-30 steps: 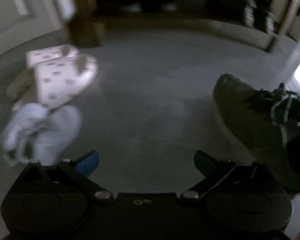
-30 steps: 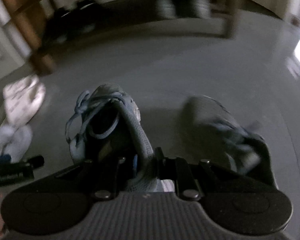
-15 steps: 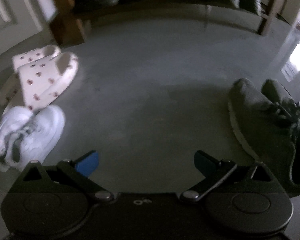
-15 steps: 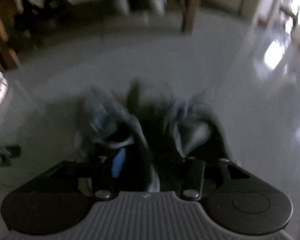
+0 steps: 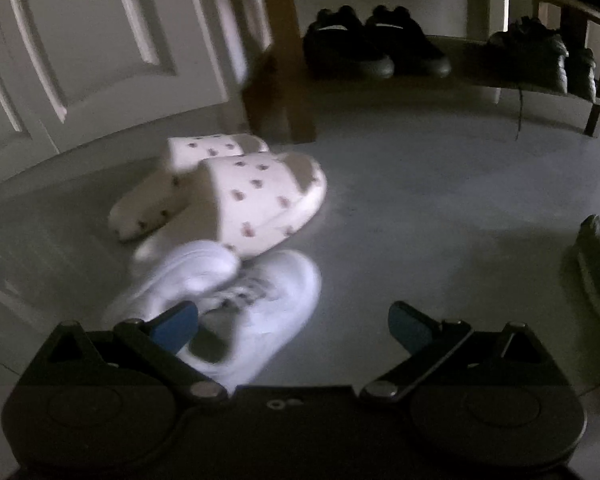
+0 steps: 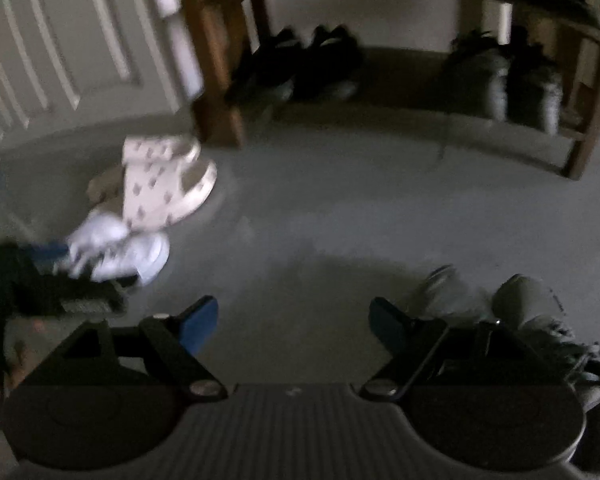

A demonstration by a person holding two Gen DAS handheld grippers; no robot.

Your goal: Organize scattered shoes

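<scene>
Both the left gripper [image 5: 292, 322] and right gripper [image 6: 292, 320] gape empty; the white sneakers [image 5: 236, 300] at lower left look light and soft, best pinched at the stiffer heel collar.

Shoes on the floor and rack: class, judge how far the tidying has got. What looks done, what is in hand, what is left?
Done: two dark pairs stand on the rack shelf, and the grey sneakers sit side by side on the floor. In hand: nothing; the right gripper has just been opening and is empty, and the open left gripper hovers by the white sneakers. Left: those sneakers and the spotted slippers, heaped together.
</scene>
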